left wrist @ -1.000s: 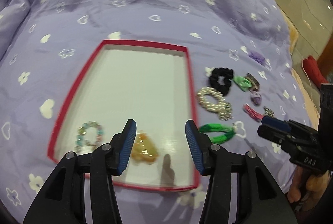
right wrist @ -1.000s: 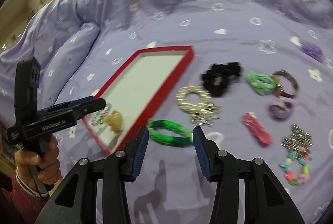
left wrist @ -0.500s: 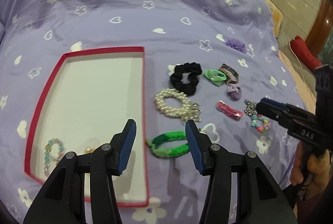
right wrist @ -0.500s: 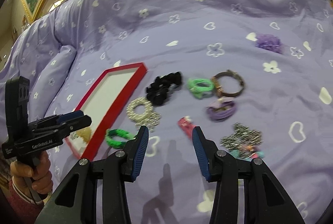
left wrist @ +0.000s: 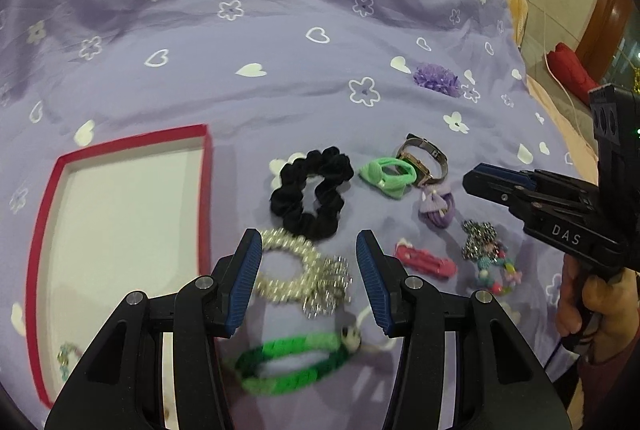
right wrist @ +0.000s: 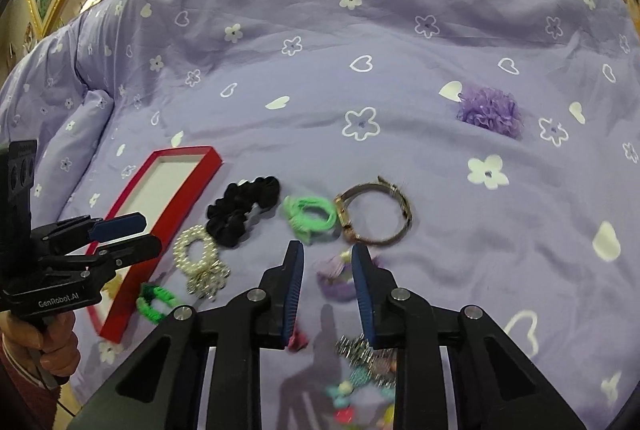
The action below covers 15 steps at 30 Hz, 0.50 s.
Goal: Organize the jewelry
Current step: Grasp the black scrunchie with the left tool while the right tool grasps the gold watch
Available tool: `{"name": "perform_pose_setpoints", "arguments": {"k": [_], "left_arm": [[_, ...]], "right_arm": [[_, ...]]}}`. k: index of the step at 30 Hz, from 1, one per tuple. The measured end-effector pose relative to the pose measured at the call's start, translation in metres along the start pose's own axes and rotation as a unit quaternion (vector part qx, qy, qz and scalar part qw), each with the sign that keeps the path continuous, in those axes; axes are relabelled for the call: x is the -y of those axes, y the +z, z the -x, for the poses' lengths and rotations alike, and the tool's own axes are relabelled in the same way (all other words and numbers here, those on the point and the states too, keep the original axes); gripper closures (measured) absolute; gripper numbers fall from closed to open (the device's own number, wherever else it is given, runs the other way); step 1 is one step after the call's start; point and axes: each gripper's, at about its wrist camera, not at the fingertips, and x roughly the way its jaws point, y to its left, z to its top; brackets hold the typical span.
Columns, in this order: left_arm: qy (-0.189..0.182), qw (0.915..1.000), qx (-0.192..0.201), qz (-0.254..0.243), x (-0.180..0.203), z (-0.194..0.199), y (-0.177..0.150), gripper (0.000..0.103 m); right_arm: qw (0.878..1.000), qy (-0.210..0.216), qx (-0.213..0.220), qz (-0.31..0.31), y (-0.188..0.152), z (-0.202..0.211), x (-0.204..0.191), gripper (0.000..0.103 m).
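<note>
- While most of the jewelry lies loose on the purple bedspread point(right wrist: 360, 42), the red-rimmed tray point(left wrist: 205, 190) at the left holds only a beaded bracelet point(left wrist: 64, 360) in its near corner, so the sorting looks barely begun
- Both views have swung rightward off the tray in the last second; a second ago the left camera looked straight down into it, and now it sits at the left edge of that view
- Left gripper point(left wrist: 308, 278) hovers with its jaws apart and nothing between the pads; the pearl bracelet point(left wrist: 300, 276) shows on the cloth beyond them, the black scrunchie point(left wrist: 312, 196) just behind it, the green braided band point(left wrist: 288, 362) nearer the camera
- Right gripper point(right wrist: 326, 286) is narrowing its jaws over the purple hair tie point(right wrist: 336, 276), which lies between the tips; the pads do not yet seem to press it, so I read this as a grasp just starting
- Around that tie: a light green tie point(right wrist: 310, 216) touching the watch point(right wrist: 376, 212), a pink clip point(left wrist: 426, 260), and a sparkly charm with coloured beads point(left wrist: 486, 258)
- A purple flower point(right wrist: 490, 112) sits well apart, further back
- My guess: the purple tie goes to the tray next, with many pieces left
</note>
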Motion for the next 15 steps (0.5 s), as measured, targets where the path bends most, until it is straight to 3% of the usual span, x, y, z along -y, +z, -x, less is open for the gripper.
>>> {"name": "perform_pose_setpoints", "arguments": {"k": [15], "left_arm": [[0.008,0.9985,-0.053,-0.012,0.004,-0.076,0.023,0.058]], "right_arm": [[0.997,-0.006,-0.060,0.040,0.015,-0.063,0.006,0.078]]}}
